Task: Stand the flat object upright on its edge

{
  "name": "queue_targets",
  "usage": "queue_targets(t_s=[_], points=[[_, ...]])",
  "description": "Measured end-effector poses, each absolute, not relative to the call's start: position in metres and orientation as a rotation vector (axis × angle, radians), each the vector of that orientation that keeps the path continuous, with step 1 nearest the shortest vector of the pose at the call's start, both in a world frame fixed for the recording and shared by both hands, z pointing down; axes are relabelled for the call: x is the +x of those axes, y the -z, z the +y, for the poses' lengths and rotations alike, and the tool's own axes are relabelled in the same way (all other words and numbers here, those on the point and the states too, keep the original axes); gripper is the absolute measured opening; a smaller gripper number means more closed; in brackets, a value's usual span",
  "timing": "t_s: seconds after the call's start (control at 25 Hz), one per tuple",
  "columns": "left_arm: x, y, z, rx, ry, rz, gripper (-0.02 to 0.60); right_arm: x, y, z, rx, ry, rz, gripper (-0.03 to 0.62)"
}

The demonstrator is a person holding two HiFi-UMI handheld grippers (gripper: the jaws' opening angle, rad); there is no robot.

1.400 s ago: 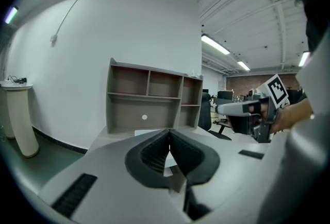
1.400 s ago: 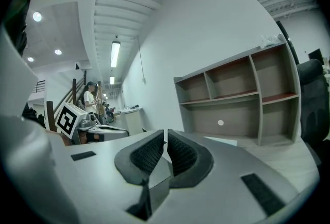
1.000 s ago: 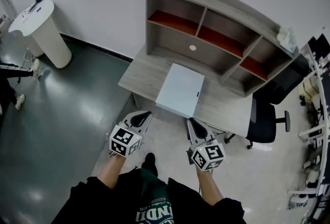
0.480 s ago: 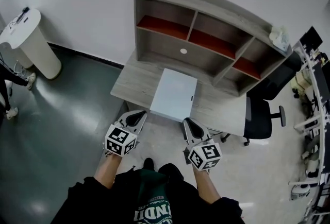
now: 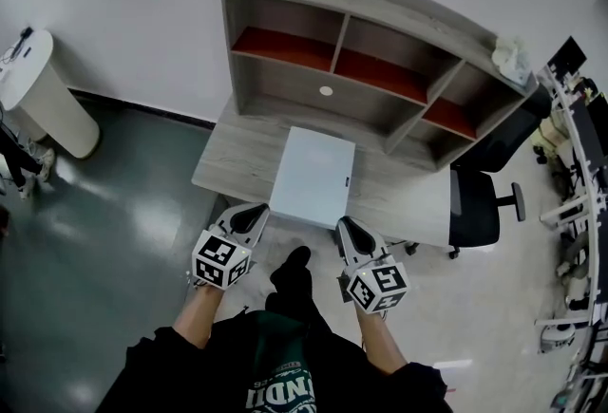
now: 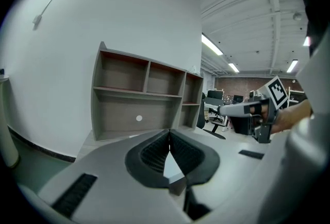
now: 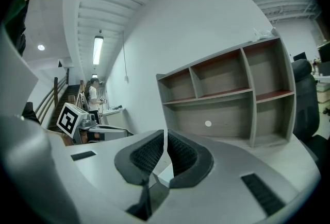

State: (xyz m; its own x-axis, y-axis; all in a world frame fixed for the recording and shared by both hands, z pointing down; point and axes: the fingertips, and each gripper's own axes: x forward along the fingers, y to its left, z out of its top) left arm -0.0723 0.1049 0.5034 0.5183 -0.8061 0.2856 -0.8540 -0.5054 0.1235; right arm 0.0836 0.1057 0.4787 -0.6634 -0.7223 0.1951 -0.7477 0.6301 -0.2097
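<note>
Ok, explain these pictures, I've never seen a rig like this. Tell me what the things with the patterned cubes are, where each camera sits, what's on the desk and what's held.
There is no robot: a person holds a two-jaw gripper in each hand. The top-down picture comes from a camera on the person's head and shows the left gripper and right gripper, each carrying a marker cube, pointing toward a grey desk. The other two pictures come from cameras riding on each gripper, looking along its jaws. A flat white panel lies on the desk, in front of a shelf unit. Both grippers' jaws are closed on nothing, so nothing is held.
</note>
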Motion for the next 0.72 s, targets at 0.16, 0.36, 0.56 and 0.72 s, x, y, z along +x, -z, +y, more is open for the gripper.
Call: queue_targets(t_s=[0.16,0.36,0.56,0.72], points=[[-0.076,-0.509,0.083,2.509,-0.290,-1.398,0.014,0.078,-0.482,0.086,1.238,-0.404,-2.761,0.043],[-0.081,-0.514,0.058,2.514,-0.309,-1.378,0.014,0.073,-0.492,0.057,1.264,-0.460,-2.759,0.043],[-0.086,-0.518,0.022,2.511,-0.319,-1.356,0.014,0.068,-0.501,0.029,1.259,-0.450,-2.730,0.043],[-0.081,-0.521,-0.013,2.523,-0.331,-1.313,0.014,0.069,-0.504,-0.003,1.284,-0.465,-2.710,0.043]])
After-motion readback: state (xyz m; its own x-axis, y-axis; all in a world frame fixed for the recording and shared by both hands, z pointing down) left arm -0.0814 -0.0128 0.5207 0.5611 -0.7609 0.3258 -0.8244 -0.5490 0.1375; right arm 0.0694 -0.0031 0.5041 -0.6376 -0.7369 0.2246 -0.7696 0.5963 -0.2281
